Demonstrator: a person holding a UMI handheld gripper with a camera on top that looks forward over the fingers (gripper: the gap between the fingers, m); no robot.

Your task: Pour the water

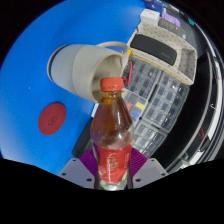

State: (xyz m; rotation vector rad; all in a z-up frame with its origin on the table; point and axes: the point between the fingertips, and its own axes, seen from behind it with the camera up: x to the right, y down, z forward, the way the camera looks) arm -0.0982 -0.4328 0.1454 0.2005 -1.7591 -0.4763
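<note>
A clear plastic bottle [111,128] with an orange cap, amber drink and a red label stands upright between my fingers. My gripper [112,168] is shut on the bottle, both purple pads [88,160] pressing its labelled lower body. Just beyond the cap lies a cream cup [85,68], seen with its open mouth turned toward the bottle's neck. Both sit over a blue tabletop [35,60]. The bottle's base is hidden below the fingers.
A red round disc [52,119] lies on the blue surface left of the bottle. To the right stands a clear plastic drawer unit [158,100] with a beige box [165,50] on top and a cable running to it.
</note>
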